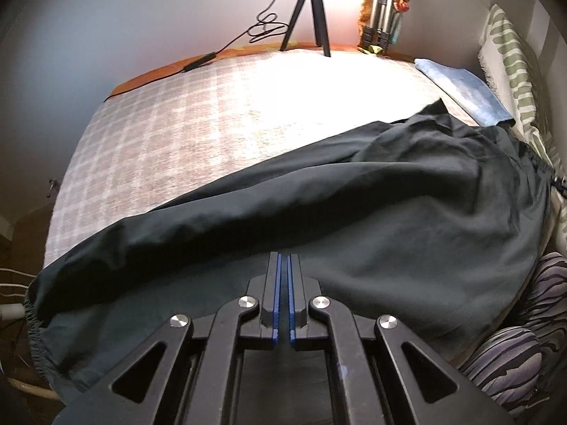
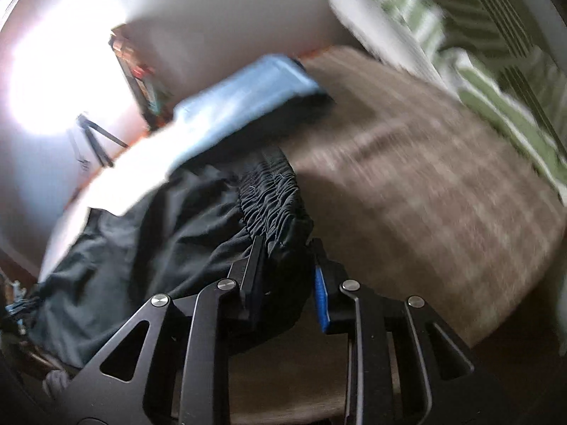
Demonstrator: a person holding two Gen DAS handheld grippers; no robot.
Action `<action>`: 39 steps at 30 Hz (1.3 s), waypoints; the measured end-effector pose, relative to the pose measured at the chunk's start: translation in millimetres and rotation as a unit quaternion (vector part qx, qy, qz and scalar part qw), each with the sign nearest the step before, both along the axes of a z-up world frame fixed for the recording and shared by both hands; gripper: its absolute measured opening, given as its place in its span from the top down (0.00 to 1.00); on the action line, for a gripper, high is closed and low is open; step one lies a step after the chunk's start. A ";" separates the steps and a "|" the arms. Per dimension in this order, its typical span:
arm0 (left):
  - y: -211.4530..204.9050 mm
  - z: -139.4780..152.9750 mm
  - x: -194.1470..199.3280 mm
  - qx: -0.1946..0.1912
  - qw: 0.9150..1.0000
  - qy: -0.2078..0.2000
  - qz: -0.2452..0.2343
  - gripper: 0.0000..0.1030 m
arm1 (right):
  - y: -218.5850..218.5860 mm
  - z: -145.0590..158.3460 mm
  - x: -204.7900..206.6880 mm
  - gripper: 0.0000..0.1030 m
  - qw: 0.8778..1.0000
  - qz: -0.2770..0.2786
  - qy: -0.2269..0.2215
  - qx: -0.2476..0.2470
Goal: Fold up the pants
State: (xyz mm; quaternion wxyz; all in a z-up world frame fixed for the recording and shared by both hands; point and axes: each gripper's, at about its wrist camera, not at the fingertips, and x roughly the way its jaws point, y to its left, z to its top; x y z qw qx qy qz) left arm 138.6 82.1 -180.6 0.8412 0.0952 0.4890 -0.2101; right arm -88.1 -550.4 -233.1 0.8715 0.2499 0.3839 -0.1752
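left gripper (image 1: 284, 258): jaws closed, empty, over dark green-black fabric pants (image 1: 319, 194) | right gripper (image 2: 287, 244): clamped on gathered elastic waistband (image 2: 273, 194) | pants: sprawled across checked bedcover (image 1: 170, 117), folded light-blue cloth (image 1: 460, 85) at 2 o'clock

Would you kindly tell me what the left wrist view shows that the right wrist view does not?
Only the left wrist view shows the left tongs shut over the dark pants, the pants' long leg, its elastic cuff, and a zebra-striped cushion. Only the right wrist view shows the right tongs gripping the gathered waistband. Both share the pants, the checked bedcover, the blue folded cloth, the tripod and the green-striped fabric.
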 end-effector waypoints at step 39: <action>31.1 -35.9 -3.1 -0.033 0.997 0.048 0.051 0.99 | -37.1 -9.1 110.2 0.82 0.980 0.189 0.021 0.055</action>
